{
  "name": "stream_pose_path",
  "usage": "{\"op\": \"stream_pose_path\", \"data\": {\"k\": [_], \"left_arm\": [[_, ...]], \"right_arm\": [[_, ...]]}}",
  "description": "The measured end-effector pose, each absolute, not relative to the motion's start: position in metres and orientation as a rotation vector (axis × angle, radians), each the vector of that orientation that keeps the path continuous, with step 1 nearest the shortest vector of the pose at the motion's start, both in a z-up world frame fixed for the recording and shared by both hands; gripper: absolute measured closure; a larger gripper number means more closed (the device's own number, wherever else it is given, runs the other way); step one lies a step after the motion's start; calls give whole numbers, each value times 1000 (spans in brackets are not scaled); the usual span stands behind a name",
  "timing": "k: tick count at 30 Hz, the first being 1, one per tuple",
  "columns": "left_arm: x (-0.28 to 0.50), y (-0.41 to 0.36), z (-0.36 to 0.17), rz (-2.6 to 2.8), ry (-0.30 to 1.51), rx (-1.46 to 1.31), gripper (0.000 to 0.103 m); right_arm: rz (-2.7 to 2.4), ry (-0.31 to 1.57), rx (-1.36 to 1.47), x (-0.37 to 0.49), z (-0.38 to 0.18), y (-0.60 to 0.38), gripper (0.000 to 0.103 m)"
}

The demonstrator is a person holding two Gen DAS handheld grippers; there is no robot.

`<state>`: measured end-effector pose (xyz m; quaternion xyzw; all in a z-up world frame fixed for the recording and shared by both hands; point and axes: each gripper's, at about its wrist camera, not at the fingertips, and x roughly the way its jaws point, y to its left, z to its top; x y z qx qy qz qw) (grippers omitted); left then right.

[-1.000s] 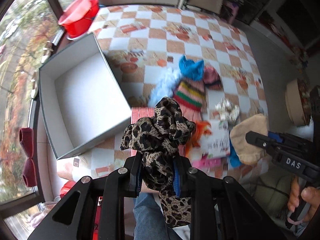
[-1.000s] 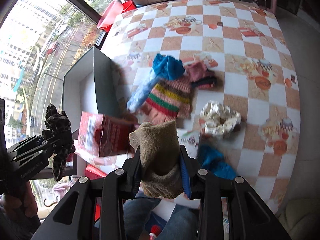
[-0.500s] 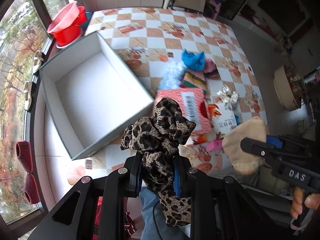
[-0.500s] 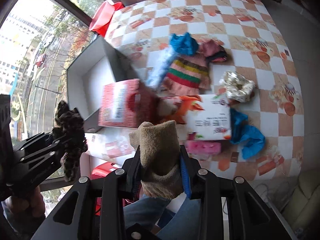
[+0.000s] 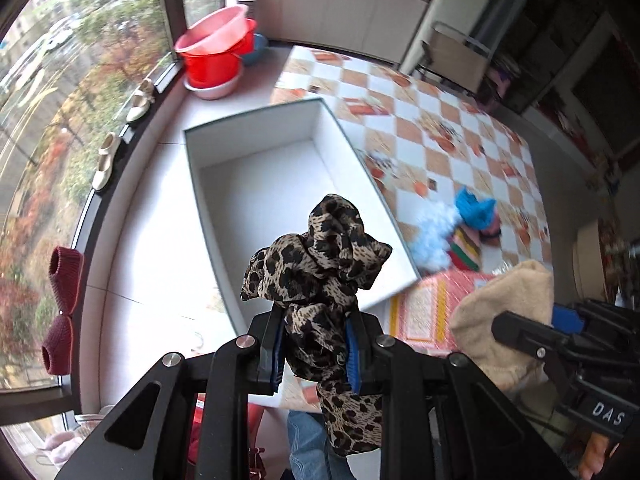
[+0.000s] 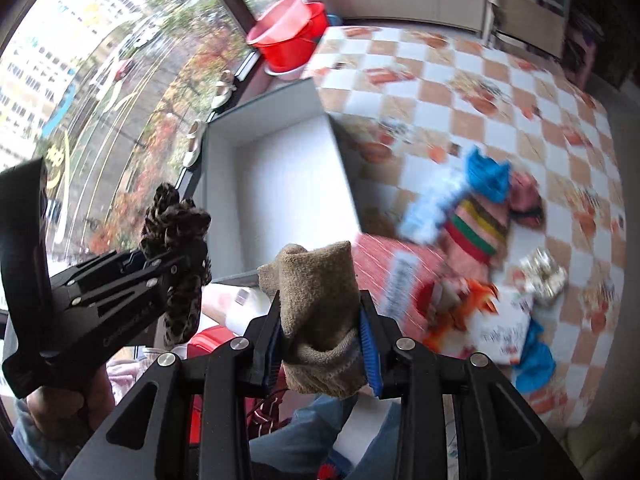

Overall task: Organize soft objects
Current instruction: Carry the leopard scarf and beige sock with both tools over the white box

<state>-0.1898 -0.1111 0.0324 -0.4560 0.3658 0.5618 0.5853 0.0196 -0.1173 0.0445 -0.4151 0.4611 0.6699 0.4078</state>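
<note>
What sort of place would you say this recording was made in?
Probably a lived-in apartment room: a checkered tablecloth, stacked red wash basins by a large window overlooking a street, and shoes on the sill.

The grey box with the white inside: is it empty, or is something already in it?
Empty. The grey box shows only bare white floor and walls in both views.

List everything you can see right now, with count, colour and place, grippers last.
box: 1, white inside, nothing in it, left of table
leopard scarf: 1, brown-black, held in front of box
tan sock: 1, beige, held near box
tablecloth: 1, orange-white check
soft pile: blue, striped, pink pieces right of box
red carton: 1, by box corner
basins: red, stacked, window sill
left gripper: shut on scarf
right gripper: shut on sock
</note>
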Motion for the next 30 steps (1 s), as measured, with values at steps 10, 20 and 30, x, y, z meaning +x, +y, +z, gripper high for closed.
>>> {"op": "stream_pose_path", "data": {"k": [10,20,30], "left_arm": [[-214,-78,9,1421,800,-1146,77],[-214,-61,-35,1428,853,-1210,77],[-214,-51,-75,1400,894,-1283,77]], "right_arm": [[1706,1133,-1077,-27,36,-61,68],[1652,1171,-1098,-43,1,-30,68],[1600,1200,-1143,-53,-36,-20,68]]}}
